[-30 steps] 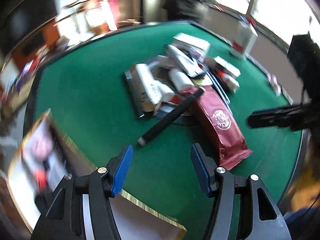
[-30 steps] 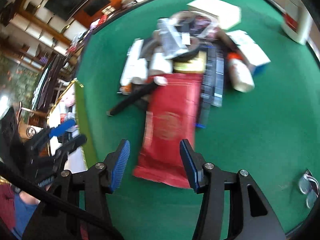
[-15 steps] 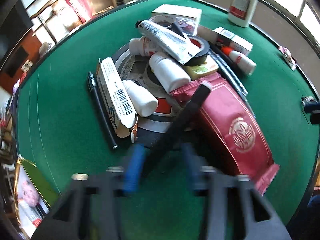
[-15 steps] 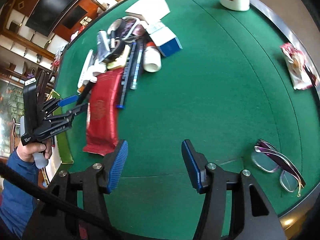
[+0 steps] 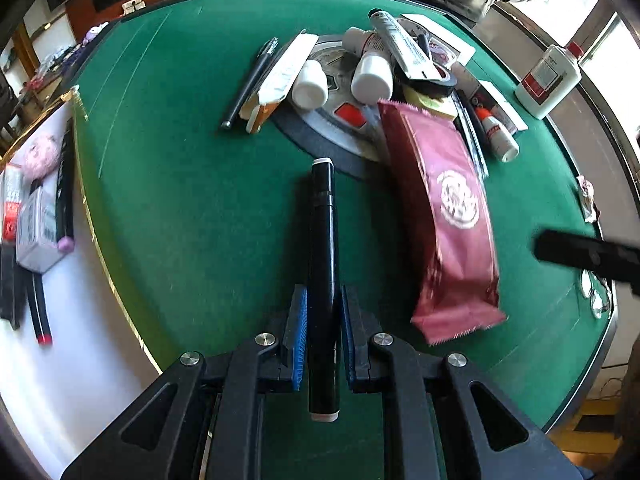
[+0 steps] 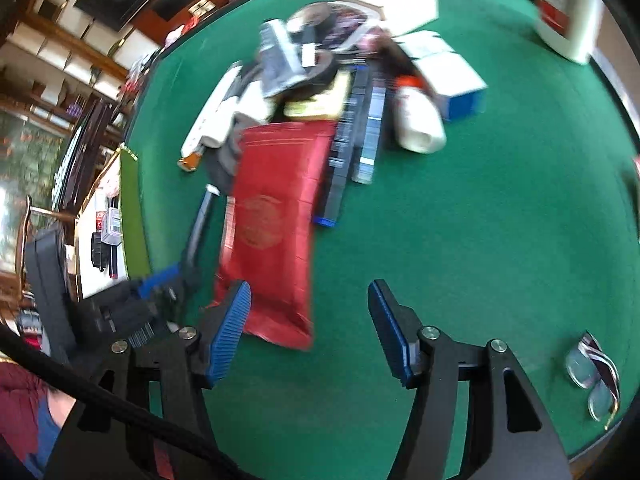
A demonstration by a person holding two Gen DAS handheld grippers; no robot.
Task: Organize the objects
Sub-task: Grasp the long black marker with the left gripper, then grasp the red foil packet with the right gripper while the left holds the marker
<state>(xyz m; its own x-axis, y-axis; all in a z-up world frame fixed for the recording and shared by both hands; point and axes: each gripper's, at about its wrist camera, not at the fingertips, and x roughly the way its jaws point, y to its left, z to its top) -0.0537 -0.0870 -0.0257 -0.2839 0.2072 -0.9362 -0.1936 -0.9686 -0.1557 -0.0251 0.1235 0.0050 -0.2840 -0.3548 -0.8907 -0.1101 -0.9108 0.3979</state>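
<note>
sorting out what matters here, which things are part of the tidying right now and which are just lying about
In play:
left claw, just closed on the black marker
right claw, open, empty
red pouch

Lying about:
glasses
white bottle
green table

Bright window daylight with blown-out glare, strong fisheye bending at edges, motion blur across right-wrist view.

Blurred pile point(image 6: 320, 80) (labels unreadable), glasses point(image 6: 596, 376) edge-cut.
</note>
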